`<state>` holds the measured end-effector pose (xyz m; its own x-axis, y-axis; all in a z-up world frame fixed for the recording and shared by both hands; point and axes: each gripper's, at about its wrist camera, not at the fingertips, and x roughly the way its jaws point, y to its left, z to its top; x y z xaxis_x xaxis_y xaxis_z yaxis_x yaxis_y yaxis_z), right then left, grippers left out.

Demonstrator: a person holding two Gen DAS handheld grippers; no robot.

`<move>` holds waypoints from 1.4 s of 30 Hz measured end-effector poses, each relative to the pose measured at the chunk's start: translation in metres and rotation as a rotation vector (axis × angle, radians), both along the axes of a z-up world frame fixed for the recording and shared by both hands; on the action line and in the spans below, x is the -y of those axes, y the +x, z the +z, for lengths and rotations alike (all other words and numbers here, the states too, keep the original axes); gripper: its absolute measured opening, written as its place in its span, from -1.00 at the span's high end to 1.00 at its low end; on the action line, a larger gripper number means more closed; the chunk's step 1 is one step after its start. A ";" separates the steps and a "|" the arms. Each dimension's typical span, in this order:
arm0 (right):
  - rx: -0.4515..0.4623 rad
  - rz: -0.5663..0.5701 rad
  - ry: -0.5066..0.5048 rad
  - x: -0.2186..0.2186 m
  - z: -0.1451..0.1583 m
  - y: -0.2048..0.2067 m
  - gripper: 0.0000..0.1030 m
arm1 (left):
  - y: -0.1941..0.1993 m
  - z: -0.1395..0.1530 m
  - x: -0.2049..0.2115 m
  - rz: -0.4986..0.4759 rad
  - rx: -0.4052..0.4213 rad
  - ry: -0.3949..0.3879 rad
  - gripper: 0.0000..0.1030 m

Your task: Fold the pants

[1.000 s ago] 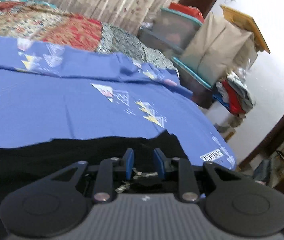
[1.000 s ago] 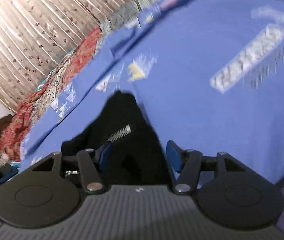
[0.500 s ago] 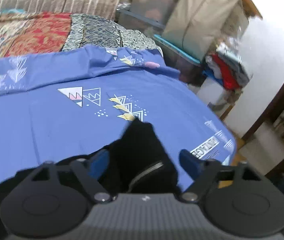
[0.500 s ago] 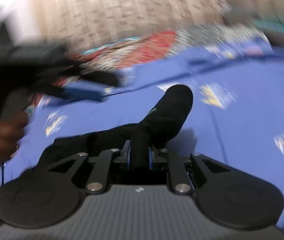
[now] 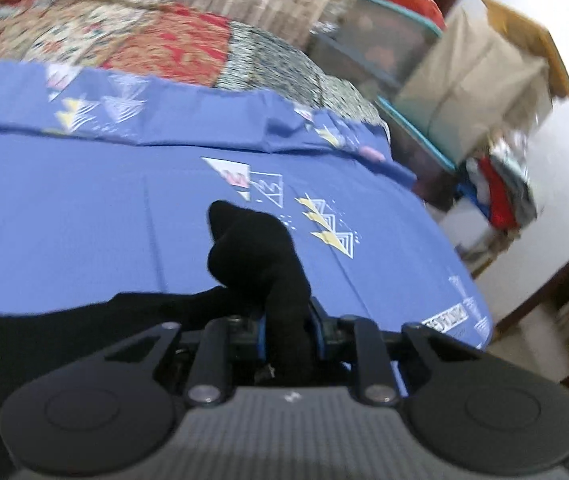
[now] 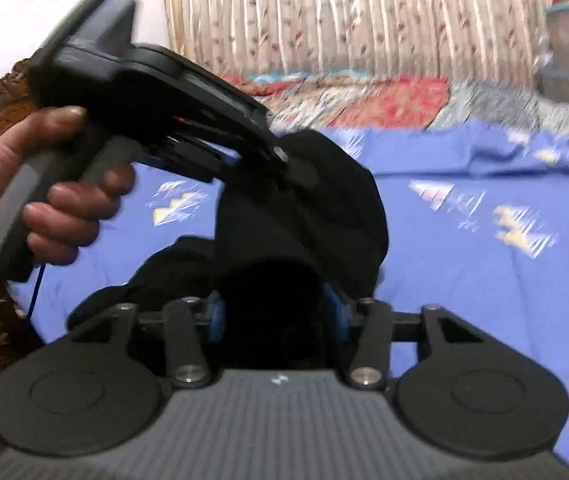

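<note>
Left hand-held gripper (image 5: 287, 338) clamped on bunched black fabric pants (image 5: 258, 256), lifted above blue patterned bedsheet (image 5: 84, 216). Right hand-held gripper (image 6: 278, 316) also pinching pants fabric. Rest of pants trails left along near side of bed. Bare hand (image 6: 42, 184) holds left gripper handle.

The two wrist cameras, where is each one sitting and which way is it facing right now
Left wrist: sits on the left gripper, looks along its fingers across the blue bedsheet toward stacked storage bins; only its own fingers show, clamped on the black pants.
Right wrist: sits on the right gripper, faces the striped curtain; its fingers pinch the pants, and the left hand holding the left gripper shows.
Shared: pants, bedsheet, patterned quilt, curtain.
</note>
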<state>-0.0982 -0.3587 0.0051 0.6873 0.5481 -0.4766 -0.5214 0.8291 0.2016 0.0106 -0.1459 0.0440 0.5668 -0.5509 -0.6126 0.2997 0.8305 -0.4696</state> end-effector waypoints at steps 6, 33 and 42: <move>0.037 0.219 -0.021 -0.054 0.025 -0.003 0.74 | -0.022 0.011 -0.065 0.108 0.036 -0.081 0.64; -0.195 0.177 0.161 -0.061 0.021 0.061 0.30 | -0.095 -0.062 -0.166 0.390 -0.035 -0.062 -0.04; -0.229 0.025 0.011 -0.086 -0.023 0.060 0.28 | -0.088 -0.081 -0.129 0.378 -0.093 0.195 -0.13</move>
<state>-0.0377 -0.2729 -0.0182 0.5483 0.5695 -0.6124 -0.4811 0.8138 0.3261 -0.0774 -0.0170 -0.0375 0.6443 -0.1840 -0.7423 -0.0787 0.9495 -0.3037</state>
